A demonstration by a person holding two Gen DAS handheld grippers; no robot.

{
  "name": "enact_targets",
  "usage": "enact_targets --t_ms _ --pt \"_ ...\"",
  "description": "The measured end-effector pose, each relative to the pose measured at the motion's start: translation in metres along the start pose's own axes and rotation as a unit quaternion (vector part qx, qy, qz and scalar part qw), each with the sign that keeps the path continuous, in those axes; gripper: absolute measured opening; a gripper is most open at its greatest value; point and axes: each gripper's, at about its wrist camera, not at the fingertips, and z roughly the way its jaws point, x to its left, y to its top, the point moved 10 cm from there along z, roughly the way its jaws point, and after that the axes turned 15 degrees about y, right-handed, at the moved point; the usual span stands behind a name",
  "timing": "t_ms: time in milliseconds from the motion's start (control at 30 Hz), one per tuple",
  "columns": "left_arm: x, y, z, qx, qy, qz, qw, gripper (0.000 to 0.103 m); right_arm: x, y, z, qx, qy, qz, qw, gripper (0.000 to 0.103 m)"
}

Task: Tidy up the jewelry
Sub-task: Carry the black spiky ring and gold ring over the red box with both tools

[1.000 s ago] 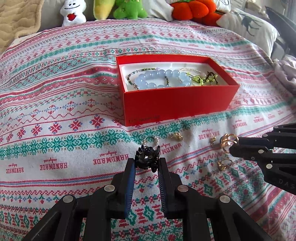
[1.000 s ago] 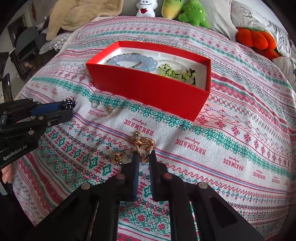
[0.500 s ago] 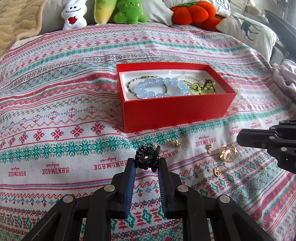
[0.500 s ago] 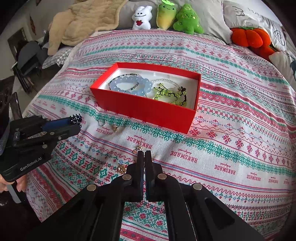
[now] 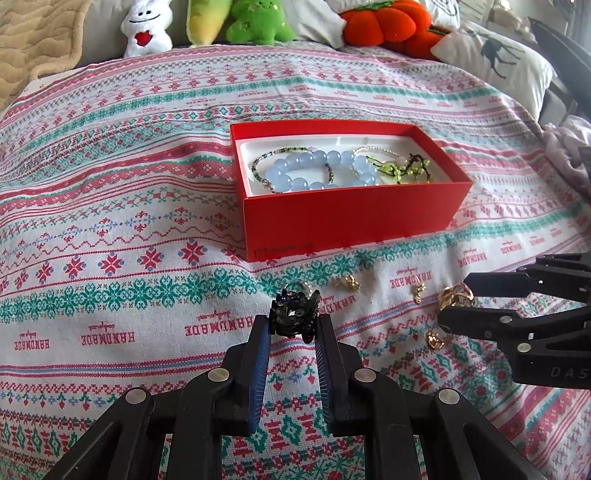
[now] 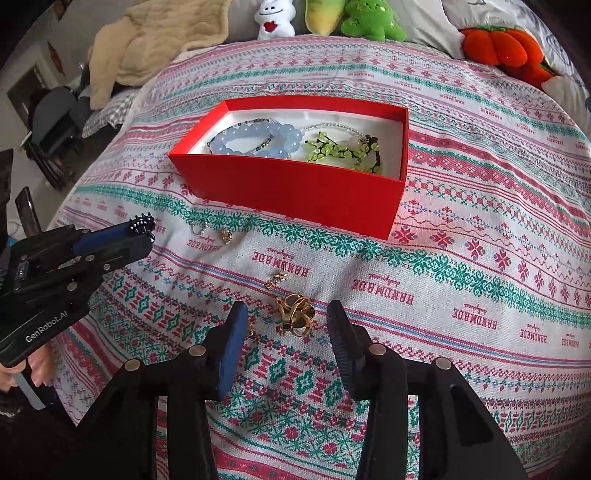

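Observation:
My left gripper [image 5: 291, 325] is shut on a black jewelled piece [image 5: 293, 312], held above the patterned cloth; it also shows in the right wrist view [image 6: 142, 223]. My right gripper [image 6: 286, 315] is open, its jaws on either side of a gold ring cluster [image 6: 295, 314] that lies on the cloth; the cluster also shows in the left wrist view [image 5: 456, 297]. The red box [image 5: 347, 218] holds a blue bead bracelet [image 5: 306, 171] and a green beaded piece [image 6: 332, 147].
Small gold earrings [image 5: 347, 282] [image 5: 419, 291] [image 5: 434, 338] and a silver ring [image 6: 199, 229] lie on the cloth in front of the box. Plush toys [image 5: 258, 22] and pillows [image 5: 495, 55] line the back. A beige blanket [image 6: 155, 40] lies at the far left.
My right gripper dropped the gold ring cluster, rose shut and empty, then came back down and opened around it. My left gripper kept its hold on the black piece.

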Motion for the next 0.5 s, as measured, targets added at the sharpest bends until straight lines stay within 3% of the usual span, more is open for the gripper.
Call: enact_targets --t_ms 200,300,500 --pt "-0.0005 -0.0014 0.0014 0.001 0.001 0.002 1.0000 0.019 -0.0030 0.0004 0.0094 0.003 -0.015 -0.005 1.000 0.042" --pt "-0.0002 -0.0010 0.0010 0.000 0.000 0.001 1.0000 0.019 -0.0019 0.0004 0.0105 0.007 -0.017 -0.010 1.000 0.025" --pt "0.0008 0.0011 -0.0021 -0.004 0.000 -0.001 1.0000 0.019 -0.0014 0.0002 0.0029 -0.002 -0.027 -0.013 1.000 0.025"
